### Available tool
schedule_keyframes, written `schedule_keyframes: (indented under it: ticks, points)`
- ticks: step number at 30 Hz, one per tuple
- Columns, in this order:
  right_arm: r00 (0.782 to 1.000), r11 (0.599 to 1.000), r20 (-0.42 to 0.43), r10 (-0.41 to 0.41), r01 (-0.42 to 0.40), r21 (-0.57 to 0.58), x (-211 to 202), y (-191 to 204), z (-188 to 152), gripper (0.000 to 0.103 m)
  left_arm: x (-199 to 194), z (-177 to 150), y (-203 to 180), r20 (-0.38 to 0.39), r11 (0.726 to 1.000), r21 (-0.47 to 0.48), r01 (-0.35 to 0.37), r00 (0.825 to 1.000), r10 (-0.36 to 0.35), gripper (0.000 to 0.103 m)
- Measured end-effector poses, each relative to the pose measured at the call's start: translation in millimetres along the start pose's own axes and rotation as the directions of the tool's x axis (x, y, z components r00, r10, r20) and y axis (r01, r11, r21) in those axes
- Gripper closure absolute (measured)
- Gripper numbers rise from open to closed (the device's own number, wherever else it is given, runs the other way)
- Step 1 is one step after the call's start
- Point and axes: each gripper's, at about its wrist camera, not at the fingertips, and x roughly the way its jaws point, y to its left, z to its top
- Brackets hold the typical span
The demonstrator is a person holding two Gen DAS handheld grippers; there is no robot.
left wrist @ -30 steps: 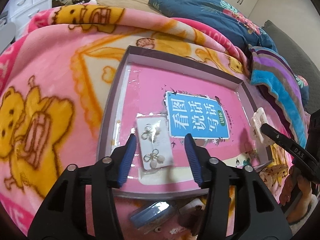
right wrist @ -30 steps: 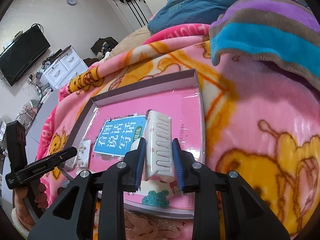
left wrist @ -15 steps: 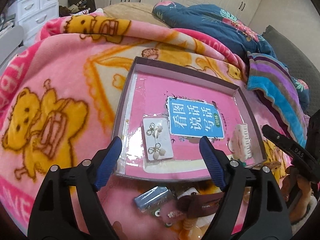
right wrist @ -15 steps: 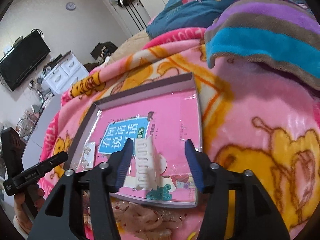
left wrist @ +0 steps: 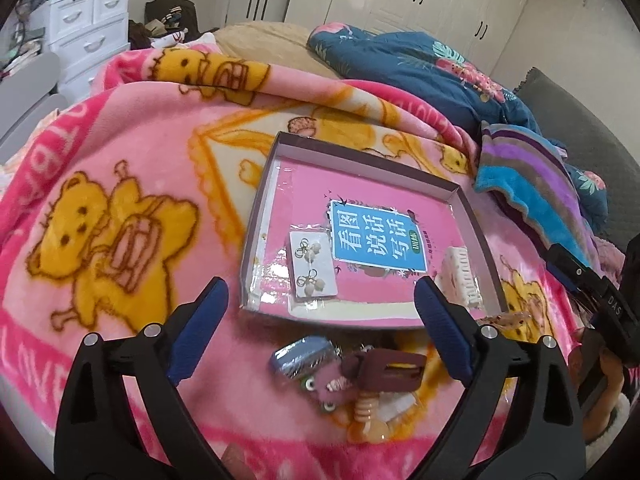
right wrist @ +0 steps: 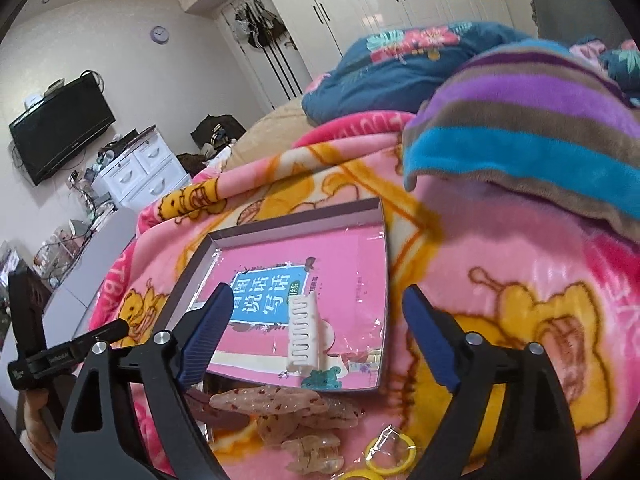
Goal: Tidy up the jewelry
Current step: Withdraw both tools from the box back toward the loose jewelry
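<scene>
A shallow box (left wrist: 372, 160) (right wrist: 296, 222) with a pink printed bottom lies on the bear blanket. Inside it, a white card of earrings (left wrist: 313, 265) rests at the left and a white hair claw (left wrist: 460, 276) (right wrist: 303, 332) at the right. My left gripper (left wrist: 320, 300) hangs above the box's near edge, its jaws opening wide with nothing between them. My right gripper (right wrist: 318, 316) is likewise opening, raised over the claw without touching it. On the blanket in front of the box sit a blue item (left wrist: 302, 354), a maroon clip (left wrist: 390, 370), speckled pink clips (right wrist: 280, 404) and yellow rings (right wrist: 390, 454).
A striped blanket (right wrist: 532, 136) and a dark floral quilt (left wrist: 420, 68) are piled beyond the box's right side. White drawers (left wrist: 90, 28) and a wall television (right wrist: 60, 130) stand off the bed. The other gripper's handle (left wrist: 592, 292) shows at the right edge.
Both grippers opened and pulled back and up from the box. The right one let go of the white hair claw, which now lies in the box; the earring card stays put.
</scene>
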Motion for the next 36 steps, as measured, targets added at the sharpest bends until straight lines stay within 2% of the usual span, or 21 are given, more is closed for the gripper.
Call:
schedule_keyframes:
  ticks: [22, 36]
  points:
    - [0.997, 0.998, 0.061, 0.039, -0.036, -0.051, -54.3, 24.5, -4.1, 0.015, -54.8, -18.3, 4.8, 0.072, 1.000, -0.015, 0.002, 0.997, -0.001, 0.010]
    - [0.997, 0.992, 0.034, 0.071, -0.067, -0.109, -68.5, 44.7, -20.2, 0.014, -70.5, -35.1, 8.9, 0.077, 1.000, 0.003, -0.007, 0.997, 0.007, 0.010]
